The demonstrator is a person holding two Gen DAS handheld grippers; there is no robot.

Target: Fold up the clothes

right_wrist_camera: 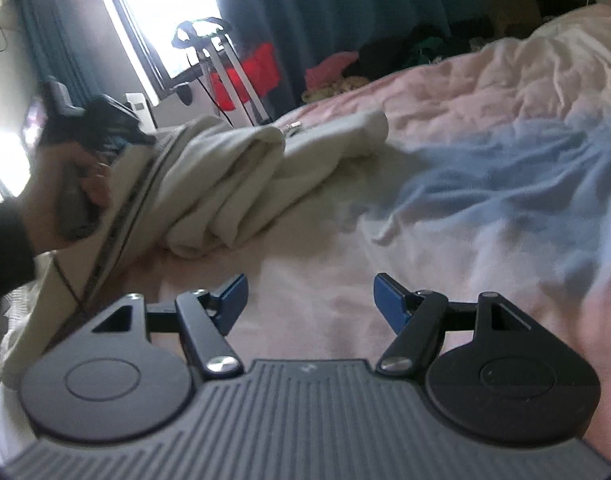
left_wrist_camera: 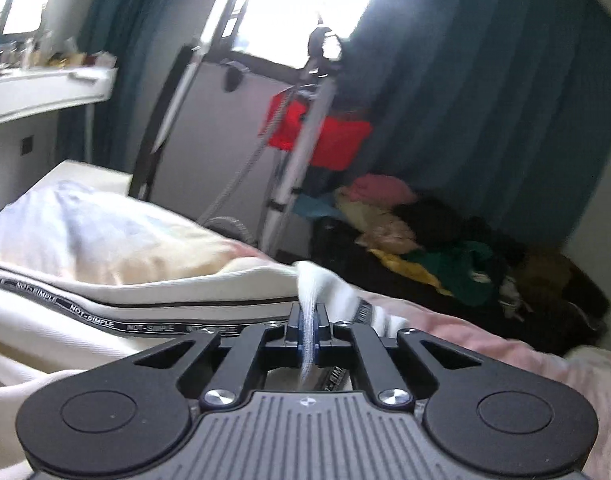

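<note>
A cream-white garment with a black "NOT-SIMPLE" printed band lies bunched on the bed. My left gripper is shut on a fold of its white fabric, which sticks up between the jaws. In the right wrist view the same garment lies rumpled at centre left, and one edge with the band rises to the left gripper held in a hand. My right gripper is open and empty, low over the pink sheet, to the right of the garment.
The bed has a pink sheet and a light blue cloth at the right. A pile of coloured clothes lies beyond the bed by dark teal curtains. A stand with a red item is near the window. A white shelf is at left.
</note>
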